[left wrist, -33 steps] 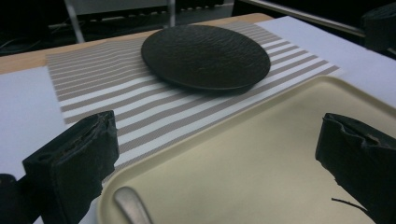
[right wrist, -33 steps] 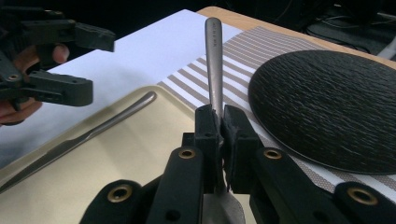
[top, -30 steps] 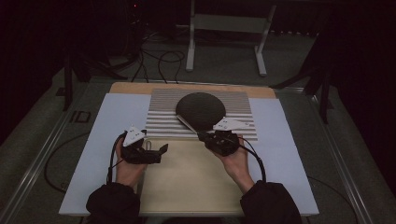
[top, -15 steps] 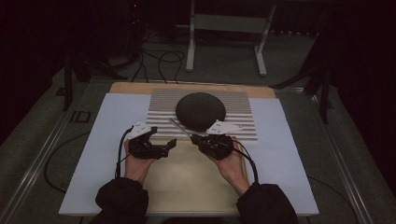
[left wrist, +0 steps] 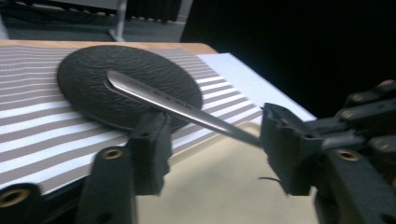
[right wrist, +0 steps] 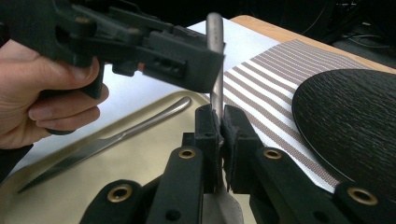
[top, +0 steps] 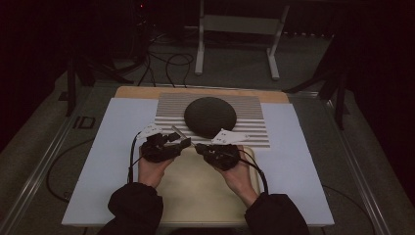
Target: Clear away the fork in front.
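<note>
Both hands have drawn back from the round black textured plate (top: 210,116) toward the cream tray (top: 205,196). The right gripper (right wrist: 217,122) is clenched on a slim steel utensil (left wrist: 173,103), whose long axis runs up-left over the striped mat (top: 254,129). The left gripper (left wrist: 210,140), nearer its free end, stands open around the handle; a steel knife (right wrist: 107,140) lies on the tray.

We see a matt black plate (left wrist: 93,81) with a finely rippled, rough surface, on a striped woven-looking cloth mat (left wrist: 42,126). The utensil handle (left wrist: 154,95) is polished, glossy metal, as is the knife (right wrist: 107,140). The cream tray (right wrist: 140,163) looks smooth and matt. Each tool (right wrist: 218,135) is matt black plastic with brass-coloured inserts.
</note>
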Demonstrator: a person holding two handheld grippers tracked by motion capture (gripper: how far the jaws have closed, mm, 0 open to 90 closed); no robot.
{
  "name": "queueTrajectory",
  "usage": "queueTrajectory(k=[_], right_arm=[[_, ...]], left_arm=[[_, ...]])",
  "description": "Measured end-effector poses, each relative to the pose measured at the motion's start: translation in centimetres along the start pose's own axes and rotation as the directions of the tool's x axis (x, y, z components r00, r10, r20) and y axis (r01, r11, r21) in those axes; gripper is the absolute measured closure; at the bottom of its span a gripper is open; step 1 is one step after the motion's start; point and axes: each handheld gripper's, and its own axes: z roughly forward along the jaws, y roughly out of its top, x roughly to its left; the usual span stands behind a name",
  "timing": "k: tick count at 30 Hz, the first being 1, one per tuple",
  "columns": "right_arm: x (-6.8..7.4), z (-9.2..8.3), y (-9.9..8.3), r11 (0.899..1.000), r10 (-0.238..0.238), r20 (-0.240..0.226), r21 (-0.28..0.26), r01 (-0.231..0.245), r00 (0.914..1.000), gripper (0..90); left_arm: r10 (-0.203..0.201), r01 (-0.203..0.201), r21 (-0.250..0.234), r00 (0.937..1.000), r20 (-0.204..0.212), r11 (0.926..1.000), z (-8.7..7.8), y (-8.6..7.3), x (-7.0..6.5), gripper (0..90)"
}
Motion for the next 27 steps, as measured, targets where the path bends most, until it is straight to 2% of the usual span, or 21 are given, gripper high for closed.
queueTrajectory(k=[2, 7, 13, 15, 16, 17, 18, 19, 20, 21, 22, 23, 24, 25, 27], right_arm=[[0.2, 0.1, -0.1, 1.0, -0.01, -0.001, 0.0, 0.01, 1.0, 85.8], [0.6, 0.4, -0.1, 1.0, -0.025, 0.003, -0.002, 0.025, 0.9997, 85.8], [0.7, 0.5, -0.1, 0.999, -0.032, 0.01, -0.011, 0.032, 0.9994, 85.8], [0.8, 0.6, -0.1, 0.999, -0.042, 0.016, -0.007, 0.042, 0.999, 85.8], [0.9, 0.6, -0.1, 0.999, -0.05, 0.015, -0.001, 0.05, 0.9987, 85.7], [0.8, 0.8, -0.2, 0.998, -0.06, 0.01, 0.008, 0.06, 0.9982, 87.1], [0.8, 0.8, -0.2, 0.998, -0.06, 0.01, 0.008, 0.06, 0.9982, 87.1], [0.7, 1.1, -0.4, 0.998, -0.053, 0.0, 0.028, 0.053, 0.9986, 81.9], [0.6, 1.2, -0.4, 0.998, -0.054, -0.002, 0.028, 0.054, 0.9985, 79.0], [0.6, 1.2, -0.4, 0.998, -0.054, -0.002, 0.028, 0.054, 0.9985, 79.0], [0.7, 1.2, -0.5, 0.998, -0.063, -0.004, 0.03, 0.063, 0.998, 73.2], [0.7, 1.2, -0.5, 0.998, -0.063, -0.004, 0.03, 0.063, 0.998, 73.2], [0.7, 1.1, -0.5, 0.997, -0.069, -0.004, 0.03, 0.069, 0.9976, 70.2], [0.8, 1.0, -0.4, 0.997, -0.071, -0.008, 0.028, 0.072, 0.9974, 62.3], [0.8, 0.9, -0.4, 0.997, -0.075, -0.002, 0.025, 0.075, 0.9972, 58.7]], left_arm=[[-0.014, 0.014, -0.008, 0.9998, 0.015, 0.9999, 0.1, 0.0, 0.0, 56.0], [-0.038, 0.039, -0.022, 0.9978, 0.054, 0.999, 0.3, 0.0, -0.2, 60.5], [-0.054, 0.056, -0.032, 0.9961, 0.07, 0.9979, 0.3, 0.0, -0.2, 64.5], [-0.062, 0.066, -0.038, 0.9942, 0.087, 0.9971, 0.2, 0.0, -0.1, 73.0], [-0.093, 0.101, -0.054, 0.9862, 0.137, 0.9934, 0.1, 0.0, 0.1, 80.6], [-0.104, 0.113, -0.054, 0.9844, 0.142, 0.9922, 0.1, 0.0, 0.2, 84.7], [-0.104, 0.113, -0.054, 0.9844, 0.142, 0.9922, 0.1, 0.0, 0.2, 86.1], [-0.088, 0.094, -0.047, 0.9896, 0.114, 0.9945, 0.1, 0.0, 0.0, 86.9], [-0.09, 0.095, -0.043, 0.9892, 0.116, 0.9945, 0.1, 0.0, 0.1, 86.9], [-0.104, 0.111, -0.048, 0.9856, 0.133, 0.9926, 0.1, 0.0, 0.3, 86.9], [-0.088, 0.094, -0.047, 0.9904, 0.106, 0.9945, -0.1, 0.0, 0.2, 87.1], [-0.088, 0.094, -0.047, 0.9904, 0.106, 0.9945, -0.1, 0.0, 0.2, 87.1], [-0.085, 0.091, -0.046, 0.9908, 0.105, 0.9948, -0.2, 0.1, 0.3, 87.1], [-0.08, 0.085, -0.046, 0.9922, 0.096, 0.9954, -0.3, 0.1, 0.4, 87.1], [-0.075, 0.078, -0.043, 0.9939, 0.082, 0.996, -0.5, 0.2, 0.4, 87.2]])
